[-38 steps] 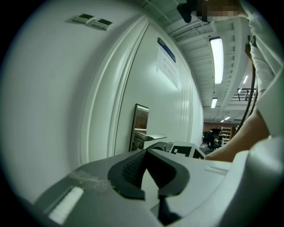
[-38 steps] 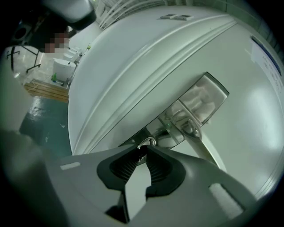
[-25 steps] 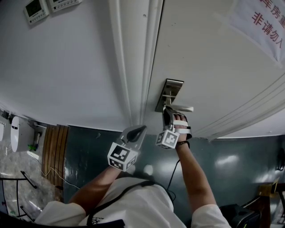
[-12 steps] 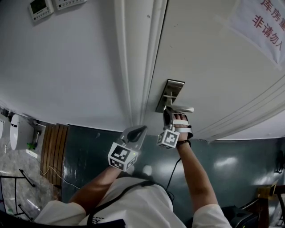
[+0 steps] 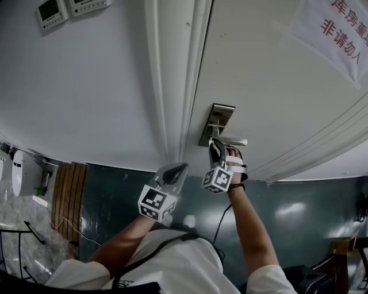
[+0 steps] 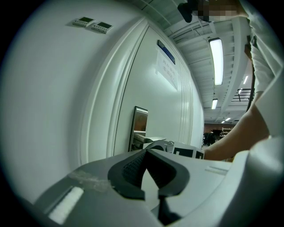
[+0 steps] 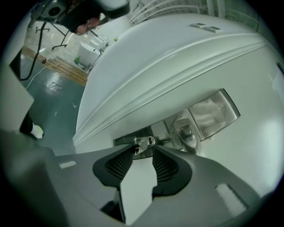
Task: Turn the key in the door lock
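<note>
A small metal key (image 7: pixel 144 142) sticks out of the steel lock plate (image 5: pixel 215 123) on the white door, just under the lever handle (image 5: pixel 233 140). My right gripper (image 5: pixel 214 146) is up against the lock. Its jaws are opening: the key head sits between the fingertips, and the ribbed pads (image 7: pixel 120 163) stand off it with a gap. My left gripper (image 5: pixel 178 167) hangs lower left, by the door frame, away from the lock. Its fingertips meet with nothing between them. The lock plate (image 6: pixel 140 128) also shows ahead in the left gripper view.
The moulded door frame (image 5: pixel 172 86) runs up left of the lock. Two wall control panels (image 5: pixel 49 11) sit at top left. A paper notice (image 5: pixel 339 28) is taped on the door at top right. A wooden pallet (image 5: pixel 69 189) lies on the green floor at left.
Both grippers stay where they were at the door; only the head view shifts a little.
</note>
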Demonstrator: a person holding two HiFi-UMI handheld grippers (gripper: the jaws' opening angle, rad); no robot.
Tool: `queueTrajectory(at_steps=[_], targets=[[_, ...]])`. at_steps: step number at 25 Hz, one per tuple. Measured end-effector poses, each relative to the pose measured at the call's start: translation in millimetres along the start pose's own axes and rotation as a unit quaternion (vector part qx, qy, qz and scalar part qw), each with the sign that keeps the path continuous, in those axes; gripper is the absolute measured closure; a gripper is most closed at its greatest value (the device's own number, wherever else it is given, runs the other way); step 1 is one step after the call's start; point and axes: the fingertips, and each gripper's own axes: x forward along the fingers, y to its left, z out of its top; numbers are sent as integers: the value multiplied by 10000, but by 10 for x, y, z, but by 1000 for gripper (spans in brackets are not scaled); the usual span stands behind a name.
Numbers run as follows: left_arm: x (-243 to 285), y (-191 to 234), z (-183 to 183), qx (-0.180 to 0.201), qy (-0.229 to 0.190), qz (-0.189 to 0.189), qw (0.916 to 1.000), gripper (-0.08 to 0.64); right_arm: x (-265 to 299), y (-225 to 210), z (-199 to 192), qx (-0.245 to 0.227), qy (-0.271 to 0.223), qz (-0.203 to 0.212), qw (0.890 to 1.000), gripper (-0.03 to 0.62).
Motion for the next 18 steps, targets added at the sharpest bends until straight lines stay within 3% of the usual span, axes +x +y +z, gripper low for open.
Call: queueTrajectory(at_steps=[4, 8, 11, 14, 18], targets=[[33, -22, 23, 21, -19, -56, 10000, 555, -168, -36, -65, 931, -130, -47, 9956, 446], [62, -36, 29, 29, -11, -122, 9999, 555, -429, -72, -80, 2008, -449, -82, 9786, 446], [69, -50, 79, -55, -73, -152, 9998, 555, -666, -152, -40, 2987, -840, -77, 9506, 456], [70, -79, 158, -7, -148, -211, 9997, 555, -956, -281, 7, 3901, -1210, -137, 9127, 540], [51, -37, 183, 32, -163, -174, 9997, 555, -1320, -363, 61, 4531, -1442, -178, 8795, 572]])
